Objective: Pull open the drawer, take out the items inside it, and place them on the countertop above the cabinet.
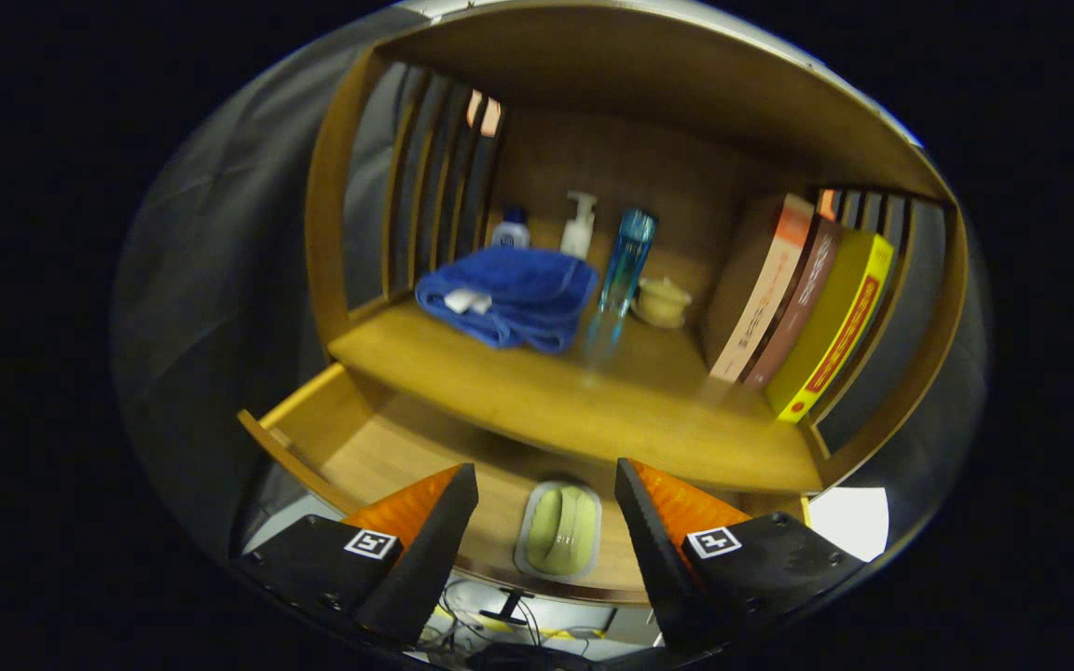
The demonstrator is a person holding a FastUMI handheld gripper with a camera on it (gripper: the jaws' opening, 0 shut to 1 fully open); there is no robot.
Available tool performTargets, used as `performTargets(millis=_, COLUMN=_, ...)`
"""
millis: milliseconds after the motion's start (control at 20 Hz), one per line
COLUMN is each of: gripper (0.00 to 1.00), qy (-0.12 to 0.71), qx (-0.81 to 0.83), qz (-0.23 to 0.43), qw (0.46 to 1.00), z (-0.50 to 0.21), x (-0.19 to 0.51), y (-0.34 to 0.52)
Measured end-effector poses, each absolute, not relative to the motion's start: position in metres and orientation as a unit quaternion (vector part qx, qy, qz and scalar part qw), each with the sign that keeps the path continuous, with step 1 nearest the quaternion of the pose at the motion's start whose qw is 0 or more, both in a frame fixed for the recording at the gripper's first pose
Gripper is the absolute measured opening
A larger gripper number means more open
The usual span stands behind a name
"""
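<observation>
Your tool (pixel 546 522) hangs wide open, holding nothing, fingers straddling the soap dish (pixel 559 531) in the open drawer (pixel 332 433), lined up to grasp it.

The drawer (pixel 351 447) is pulled out and open on top, so the gripper (pixel 546 499) can go down into it. Its fingers are wide apart, with only a small tray (pixel 560 531) in the gap just ahead. The rest of the drawer floor is bare. The countertop (pixel 537 396) has free room along its front. Farther back, a blue towel (pixel 511 296) blocks the left, a blue bottle (pixel 626 266) and a small jar (pixel 660 303) stand in the middle, and leaning books (pixel 803 308) fill the right
</observation>
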State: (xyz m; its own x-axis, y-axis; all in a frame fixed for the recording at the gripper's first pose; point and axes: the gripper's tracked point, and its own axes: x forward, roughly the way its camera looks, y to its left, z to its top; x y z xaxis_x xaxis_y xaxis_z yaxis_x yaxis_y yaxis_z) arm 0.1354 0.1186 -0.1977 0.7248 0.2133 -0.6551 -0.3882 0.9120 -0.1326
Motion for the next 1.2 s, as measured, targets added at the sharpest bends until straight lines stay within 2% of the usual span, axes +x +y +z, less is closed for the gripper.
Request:
performTargets(millis=200, gripper=0.95, qy=0.416, qx=-0.133, qz=0.148, qw=0.888, z=-0.259, x=0.14, y=0.11)
performTargets(millis=350, gripper=0.86, qy=0.452, qx=-0.122, qz=0.133, qw=0.873, z=-0.284, x=0.142, y=0.101)
performTargets(millis=400, gripper=0.86, qy=0.461, qx=-0.124, qz=0.127, qw=0.869, z=-0.293, x=0.144, y=0.097)
performTargets(millis=700, gripper=0.85, qy=0.486, qx=-0.11, qz=0.095, qw=0.862, z=-0.32, x=0.147, y=0.081)
performTargets(millis=750, gripper=0.79, qy=0.487, qx=-0.104, qz=0.091, qw=0.862, z=-0.322, x=0.15, y=0.079)
performTargets(millis=1100, gripper=0.72, qy=0.489, qx=-0.092, qz=0.092, qw=0.862, z=-0.325, x=0.151, y=0.08)
performTargets(millis=1150, gripper=0.63, qy=0.483, qx=-0.101, qz=0.09, qw=0.865, z=-0.321, x=0.154, y=0.079)
performTargets(millis=1200, gripper=0.48, qy=0.475, qx=-0.095, qz=0.086, qw=0.871, z=-0.315, x=0.157, y=0.078)
